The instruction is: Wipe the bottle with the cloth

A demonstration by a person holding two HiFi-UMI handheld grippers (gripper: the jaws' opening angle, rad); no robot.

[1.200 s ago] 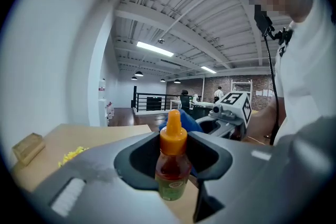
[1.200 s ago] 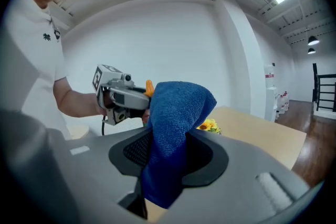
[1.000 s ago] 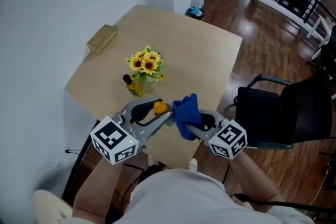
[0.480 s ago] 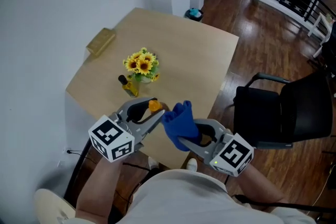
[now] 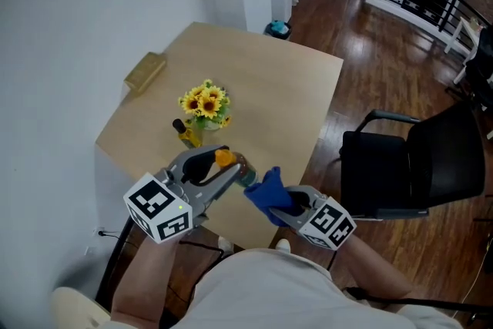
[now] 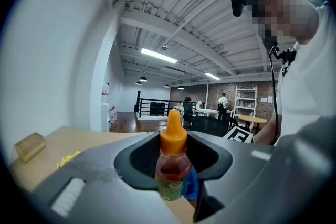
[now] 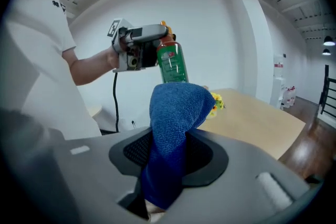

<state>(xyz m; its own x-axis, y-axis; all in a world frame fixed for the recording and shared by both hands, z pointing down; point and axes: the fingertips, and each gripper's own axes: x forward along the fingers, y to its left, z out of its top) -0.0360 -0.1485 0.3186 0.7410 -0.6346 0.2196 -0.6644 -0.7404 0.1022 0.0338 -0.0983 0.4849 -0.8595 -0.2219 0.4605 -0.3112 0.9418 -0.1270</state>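
My left gripper (image 5: 225, 167) is shut on a small bottle (image 6: 171, 165) with an orange cap, reddish liquid and a green label, held upright above the near table edge. The bottle (image 7: 170, 62) also shows in the right gripper view, just above the cloth. My right gripper (image 5: 277, 200) is shut on a blue cloth (image 7: 170, 136), which sticks up from its jaws. In the head view the cloth (image 5: 266, 189) touches the bottle (image 5: 237, 165) from the right. A bit of blue shows behind the bottle's base in the left gripper view.
On the light wooden table (image 5: 285, 104) stand a vase of sunflowers (image 5: 203, 104) and a small dark bottle (image 5: 185, 133) with yellow liquid. A wooden block (image 5: 145, 72) lies at the far left corner. A black chair (image 5: 416, 166) stands to the right on the wood floor.
The right gripper dipped toward me, then swung the cloth back to the bottle, lower than before. The left gripper holds the bottle nearly still.
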